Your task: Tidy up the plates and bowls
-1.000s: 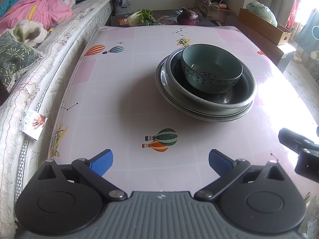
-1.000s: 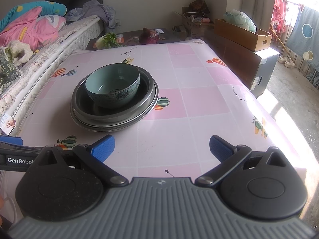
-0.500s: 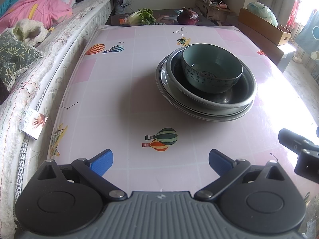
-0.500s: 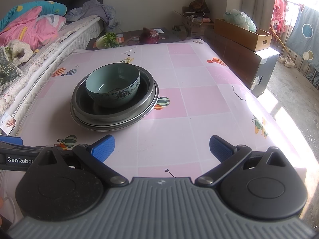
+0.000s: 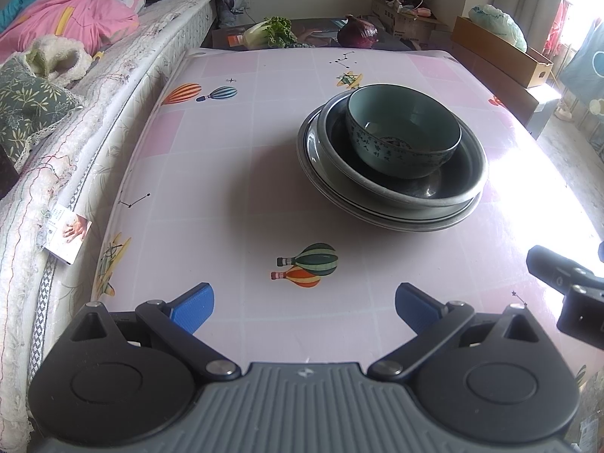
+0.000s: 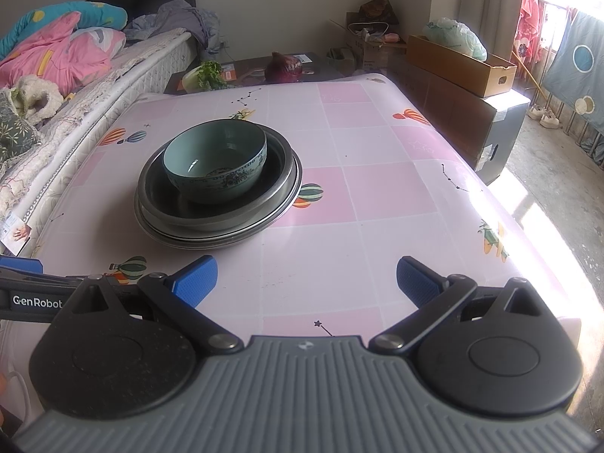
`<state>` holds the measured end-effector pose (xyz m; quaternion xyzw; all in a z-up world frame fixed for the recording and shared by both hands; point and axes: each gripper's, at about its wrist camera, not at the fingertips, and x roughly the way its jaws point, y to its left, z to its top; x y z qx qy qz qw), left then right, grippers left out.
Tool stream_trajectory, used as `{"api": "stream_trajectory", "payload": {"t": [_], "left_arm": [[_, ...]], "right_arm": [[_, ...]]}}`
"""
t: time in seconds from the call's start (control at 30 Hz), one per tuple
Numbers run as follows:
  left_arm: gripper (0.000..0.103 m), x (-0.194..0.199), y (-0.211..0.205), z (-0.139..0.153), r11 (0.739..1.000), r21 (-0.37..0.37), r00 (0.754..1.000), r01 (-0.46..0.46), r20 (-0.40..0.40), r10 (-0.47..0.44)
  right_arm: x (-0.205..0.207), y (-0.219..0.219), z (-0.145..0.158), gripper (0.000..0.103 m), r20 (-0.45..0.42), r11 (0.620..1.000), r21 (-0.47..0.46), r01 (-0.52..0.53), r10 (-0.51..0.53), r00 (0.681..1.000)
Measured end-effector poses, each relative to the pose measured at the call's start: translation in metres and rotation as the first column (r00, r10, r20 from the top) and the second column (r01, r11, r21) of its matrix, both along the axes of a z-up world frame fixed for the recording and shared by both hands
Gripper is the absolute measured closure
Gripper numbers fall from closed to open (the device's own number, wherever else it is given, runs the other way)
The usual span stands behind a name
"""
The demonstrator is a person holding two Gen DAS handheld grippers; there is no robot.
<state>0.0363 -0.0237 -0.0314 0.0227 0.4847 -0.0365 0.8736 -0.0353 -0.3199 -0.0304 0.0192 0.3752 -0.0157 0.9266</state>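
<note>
On the table: a pink checked cloth (image 5: 234,173) printed with hot-air balloons covers the top, and one stack of dishes stands on it.
Stack: a teal ceramic bowl (image 5: 403,136) sits upright inside a deep metal basin (image 5: 434,188), which rests on a wider metal plate (image 5: 339,192); the bowl lies toward the far side of the basin, not centred.
Left gripper (image 5: 304,304): blue pads spread wide, holding nothing, hovering over the near edge of the table.
Stack from left gripper: ahead and to the right, well apart, with a printed balloon pair (image 5: 305,266) on the cloth between them.
Right gripper (image 6: 306,279): blue pads spread wide, holding nothing, over the near edge of the table.
Stack from right gripper: ahead and to the left, well apart; bowl (image 6: 216,160), basin (image 6: 279,173) and plate (image 6: 196,239) all clear of the fingers.
Grippers to each other: side by side; a black part of the right one shows at the right edge of the left view, and the left one's arm marked GenRobot shows at the left edge of the right view.
Beyond the table: a leafy green vegetable (image 6: 205,73) and a purple cabbage (image 6: 284,68) on a dark low surface.
Left of the table: a bed (image 5: 94,87) with pink bedding (image 5: 71,19).
</note>
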Motion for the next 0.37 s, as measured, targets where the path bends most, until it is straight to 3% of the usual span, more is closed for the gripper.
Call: {"api": "stream_trajectory", "payload": {"t": [0.37], "left_arm": [[0.000, 0.0002, 0.0017, 0.0016, 1.000, 0.001, 1.000, 0.000, 0.001, 0.000]], "right_arm": [[0.0001, -0.0001, 0.0001, 0.001, 0.000, 1.000, 0.000, 0.000, 0.000, 1.000]]}}
